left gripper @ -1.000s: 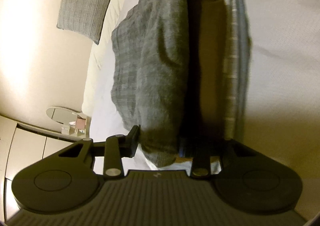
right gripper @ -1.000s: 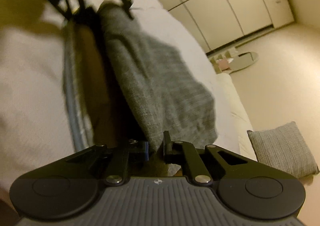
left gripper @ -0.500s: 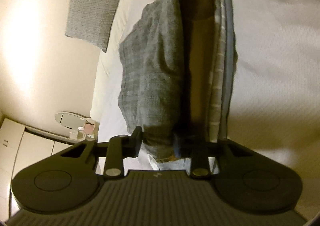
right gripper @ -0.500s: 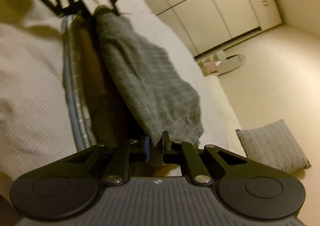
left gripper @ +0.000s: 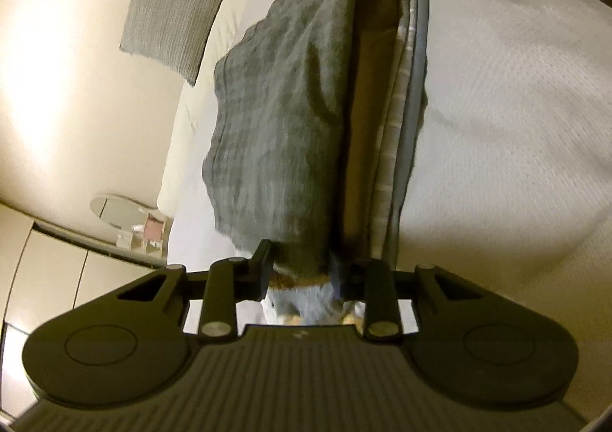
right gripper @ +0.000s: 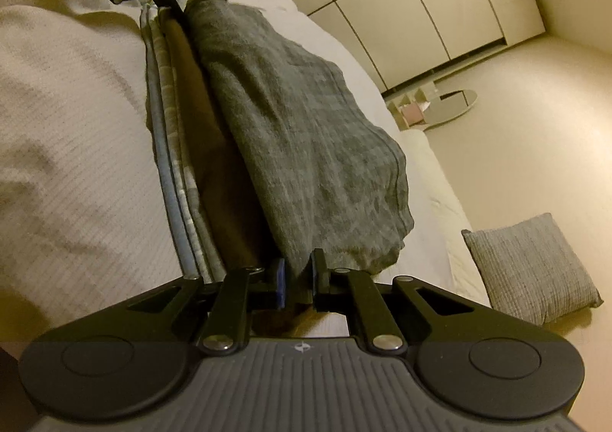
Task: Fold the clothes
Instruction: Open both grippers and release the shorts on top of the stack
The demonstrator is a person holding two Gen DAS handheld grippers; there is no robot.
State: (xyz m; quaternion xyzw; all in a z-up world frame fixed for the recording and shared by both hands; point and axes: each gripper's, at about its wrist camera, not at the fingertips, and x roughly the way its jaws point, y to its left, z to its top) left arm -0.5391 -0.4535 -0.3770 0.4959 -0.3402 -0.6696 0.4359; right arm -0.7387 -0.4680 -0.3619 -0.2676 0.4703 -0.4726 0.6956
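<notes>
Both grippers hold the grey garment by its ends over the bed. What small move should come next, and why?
Probably lower both together. The left gripper and right gripper each pinch an end of the grey garment, which hangs doubled over beside the folded stack on the bed.

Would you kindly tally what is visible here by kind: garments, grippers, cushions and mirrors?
Grey garment: 1
Grippers: 2, the left gripper and the right gripper
Grey cushion: 1
Oval mirror: 1
Total: 5
</notes>
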